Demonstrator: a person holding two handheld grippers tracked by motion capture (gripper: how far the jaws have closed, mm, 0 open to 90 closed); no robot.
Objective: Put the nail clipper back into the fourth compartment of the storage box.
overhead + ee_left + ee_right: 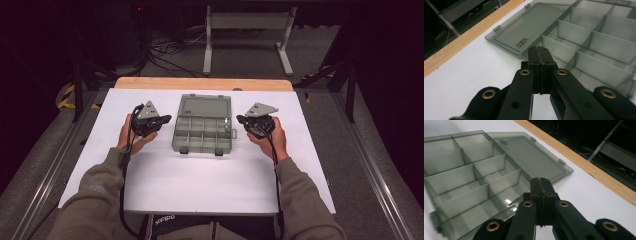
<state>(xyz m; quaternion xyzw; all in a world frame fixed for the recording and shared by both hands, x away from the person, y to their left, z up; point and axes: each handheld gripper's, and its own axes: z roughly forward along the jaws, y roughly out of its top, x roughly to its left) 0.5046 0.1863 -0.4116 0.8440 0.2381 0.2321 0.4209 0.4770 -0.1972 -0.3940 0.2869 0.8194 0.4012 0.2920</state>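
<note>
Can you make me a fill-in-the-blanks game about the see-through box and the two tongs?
1. The lid of the grey box lies ____.
2. The left tongs and right tongs are both ____.
3. The box sits ____ the two tongs.
4. The compartments of the box are ____.

Missing words: open; shut; between; empty

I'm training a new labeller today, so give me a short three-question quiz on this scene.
1. True or false: the lid of the plastic box lies open.
2. Are the jaws of the left hand-held gripper open or shut?
3. Where is the right hand-held gripper? A) inside a compartment B) beside the box, apart from it C) on the lid

Key: 1 true. 2 shut, nothing between them. 3 B.
</note>
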